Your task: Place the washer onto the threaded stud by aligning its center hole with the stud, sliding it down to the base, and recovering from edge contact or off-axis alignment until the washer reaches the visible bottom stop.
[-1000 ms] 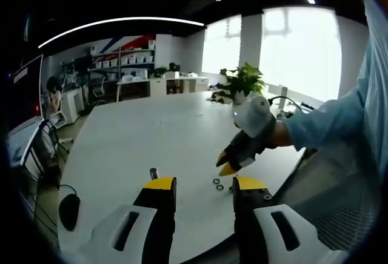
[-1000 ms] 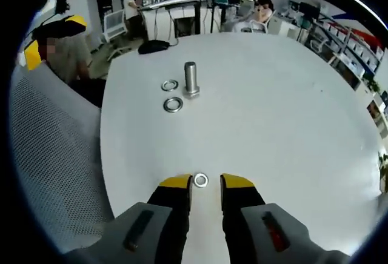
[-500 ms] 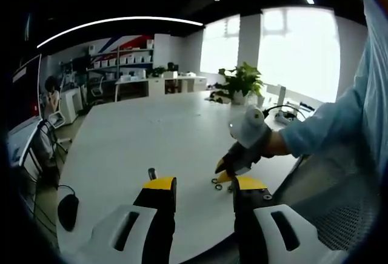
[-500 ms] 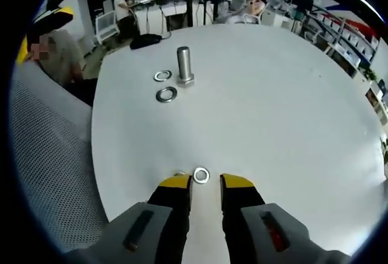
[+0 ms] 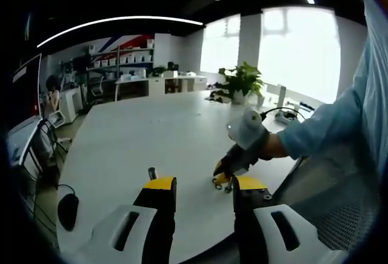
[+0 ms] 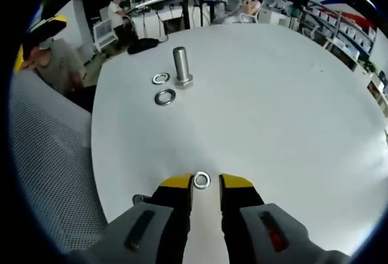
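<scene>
Lowered nearer since a second ago: right gripper [image 6: 206,182], jaws narrow, straddling washer [image 6: 201,180] flat near desk [image 6: 291,106] edge for pickup, threaded stud [image 6: 180,66] well apart; left gripper [image 5: 197,185] parted, idle.

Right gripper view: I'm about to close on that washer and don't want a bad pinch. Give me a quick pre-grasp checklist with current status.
1. Right gripper jaws open: ok.
2. Washer between the jaw tips: ok.
3. Washer lying flat on the table: ok.
4. Jaw tips low enough to pinch the washer's edge: cannot tell.
5. Threaded stud upright and bare, two other washers beside it: ok.
6. Left gripper away from the stud: ok.
</scene>
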`<state>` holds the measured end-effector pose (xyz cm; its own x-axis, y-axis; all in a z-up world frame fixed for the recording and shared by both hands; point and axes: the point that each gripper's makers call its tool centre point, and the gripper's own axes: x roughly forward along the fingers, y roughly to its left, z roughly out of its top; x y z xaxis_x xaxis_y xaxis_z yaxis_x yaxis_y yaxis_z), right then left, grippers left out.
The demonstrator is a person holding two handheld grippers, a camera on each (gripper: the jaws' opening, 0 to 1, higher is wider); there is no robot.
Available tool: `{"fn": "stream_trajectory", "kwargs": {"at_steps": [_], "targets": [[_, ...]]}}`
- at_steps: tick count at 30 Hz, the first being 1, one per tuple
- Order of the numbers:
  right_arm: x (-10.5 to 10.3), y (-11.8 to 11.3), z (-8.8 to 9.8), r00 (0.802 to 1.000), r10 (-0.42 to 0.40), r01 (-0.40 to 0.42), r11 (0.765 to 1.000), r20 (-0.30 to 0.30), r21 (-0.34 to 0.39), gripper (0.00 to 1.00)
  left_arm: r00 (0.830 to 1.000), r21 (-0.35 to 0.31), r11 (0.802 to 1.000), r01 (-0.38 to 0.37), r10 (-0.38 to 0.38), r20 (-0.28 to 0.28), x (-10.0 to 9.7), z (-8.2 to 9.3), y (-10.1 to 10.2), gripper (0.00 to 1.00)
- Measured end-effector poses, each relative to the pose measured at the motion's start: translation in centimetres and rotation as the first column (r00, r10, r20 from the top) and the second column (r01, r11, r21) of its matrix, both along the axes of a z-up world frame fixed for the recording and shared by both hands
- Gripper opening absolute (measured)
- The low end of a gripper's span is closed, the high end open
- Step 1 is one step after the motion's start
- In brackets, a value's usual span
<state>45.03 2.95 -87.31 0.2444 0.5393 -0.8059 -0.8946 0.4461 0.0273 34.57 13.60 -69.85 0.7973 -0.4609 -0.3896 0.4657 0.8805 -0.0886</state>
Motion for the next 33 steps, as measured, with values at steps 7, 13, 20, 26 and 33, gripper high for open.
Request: {"fn": "stream_trajectory", "kwargs": {"at_steps": [7,13,20,26,33], "targets": [[-0.2,-0.1,-0.1,1.0,-0.004,0.004,1.0,-0.023,0.004,0.18,1.0,0.0,1.0,-0.003,0.003,0.0,0.0,0.0,0.1,0.35],[-0.5,0.2,-0.1,0.999,0.003,-0.002,1.0,-0.039,0.015,0.18,1.0,0.0,1.0,-0.005,0.005,0.001,0.0,0.0,0.1,0.35],[-0.1,0.0,-0.1,1.0,0.009,-0.009,1.0,-0.004,-0.002,0.16,1.0,0.001,1.0,-0.004,0.004,0.001,0.0,0.0,0.0,0.35],[0.2,-0.6,-0.3,1.0,0.01,-0.01,0.999,0.016,-0.036,0.15,1.0,0.001,1.0,-0.004,0.004,0.0,0.0,0.0,0.0,0.35],[0.2,-0.7,-0.3,1.0,0.01,-0.009,0.999,0.02,-0.041,0.15,1.0,0.003,1.0,-0.004,0.004,-0.002,0.0,0.0,0.0,0.35]]}}
